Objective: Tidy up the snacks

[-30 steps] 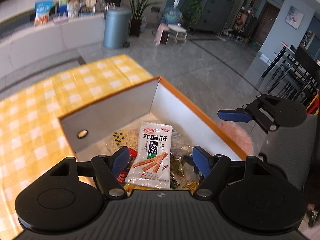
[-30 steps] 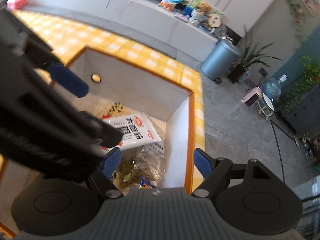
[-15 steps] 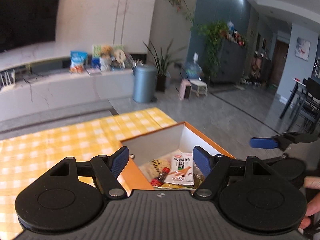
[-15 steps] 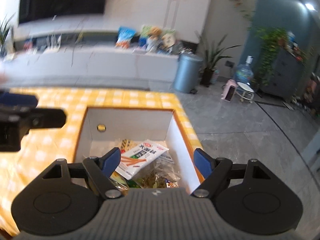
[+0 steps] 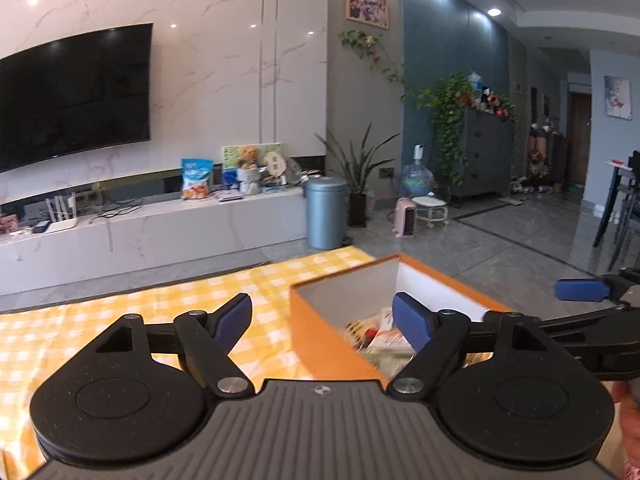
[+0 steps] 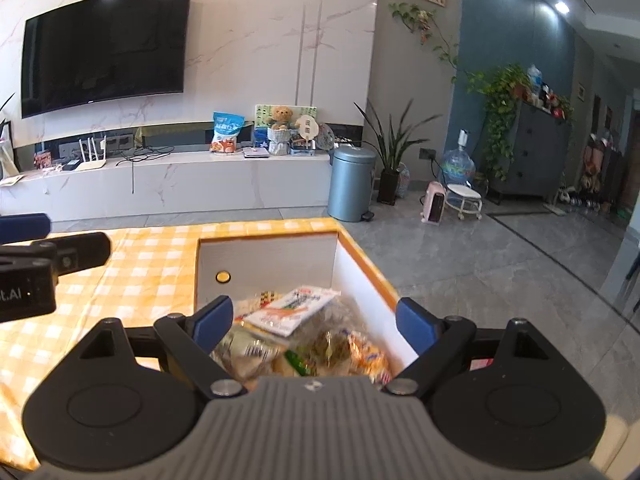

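An orange box with white inner walls stands at the far right corner of the yellow checked table. It holds several snack packets, with a white packet printed with red sticks lying on top. My right gripper hovers over the box's near end, jaws opening, nothing gripped. My left gripper sits at the box's near left corner, its jaws also opening and empty. Only a few packets show past the wall there. Each gripper's blue pad shows at the edge of the other's view.
The yellow checked tablecloth stretches left of the box. Beyond the table lie grey floor, a blue-grey bin, a white TV console with more snack bags, potted plants, and dark chairs at far right.
Both grippers drew back from inside the box and tipped up, so the room now fills the views. The right gripper rolled level. Both pairs of jaws stand wider.
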A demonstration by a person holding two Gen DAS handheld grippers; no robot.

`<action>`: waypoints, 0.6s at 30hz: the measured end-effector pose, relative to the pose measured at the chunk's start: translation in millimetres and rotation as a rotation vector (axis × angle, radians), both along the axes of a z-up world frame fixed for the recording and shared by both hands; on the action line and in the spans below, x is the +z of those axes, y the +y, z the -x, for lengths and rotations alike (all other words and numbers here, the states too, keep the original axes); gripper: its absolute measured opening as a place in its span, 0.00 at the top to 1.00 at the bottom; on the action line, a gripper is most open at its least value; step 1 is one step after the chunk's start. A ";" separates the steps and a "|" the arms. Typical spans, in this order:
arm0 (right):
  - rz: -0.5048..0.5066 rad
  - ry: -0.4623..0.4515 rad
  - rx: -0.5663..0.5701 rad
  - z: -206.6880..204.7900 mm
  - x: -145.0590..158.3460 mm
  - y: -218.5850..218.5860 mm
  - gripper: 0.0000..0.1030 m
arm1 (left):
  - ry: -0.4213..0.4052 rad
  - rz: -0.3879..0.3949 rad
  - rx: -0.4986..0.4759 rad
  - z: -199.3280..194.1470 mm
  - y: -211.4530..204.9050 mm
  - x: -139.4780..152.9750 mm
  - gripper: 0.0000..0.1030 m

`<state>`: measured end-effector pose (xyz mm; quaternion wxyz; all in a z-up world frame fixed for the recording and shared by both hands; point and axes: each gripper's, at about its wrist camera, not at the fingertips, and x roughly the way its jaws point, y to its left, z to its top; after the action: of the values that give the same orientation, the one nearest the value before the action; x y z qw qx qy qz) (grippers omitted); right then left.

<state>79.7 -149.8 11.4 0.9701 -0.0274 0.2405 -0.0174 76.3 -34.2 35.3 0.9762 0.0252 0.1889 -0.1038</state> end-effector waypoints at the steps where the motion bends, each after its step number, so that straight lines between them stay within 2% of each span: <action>1: -0.002 0.002 -0.003 2.6 -3.4 0.7 0.16 | 0.005 -0.001 0.005 1.5 0.1 -3.1 0.08; 6: 0.031 0.024 0.009 18.8 -20.2 3.9 0.12 | 0.074 0.013 0.009 2.7 3.2 -20.6 0.07; 9: 0.048 0.036 -0.006 27.0 -30.5 1.7 0.12 | 0.124 -0.015 -0.006 -0.8 -0.6 -31.8 0.07; 14: 0.018 0.105 -0.043 27.7 -45.0 -9.1 0.12 | 0.211 -0.046 -0.026 -3.2 -10.4 -49.3 0.07; 18: -0.009 0.148 -0.072 25.8 -51.6 -14.5 0.12 | 0.248 -0.057 -0.036 0.1 -13.1 -60.6 0.07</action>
<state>53.9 -164.3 -40.3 0.9484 -0.0156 0.3127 -0.0493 76.3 -47.3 -25.3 0.9422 0.0430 0.3105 -0.1181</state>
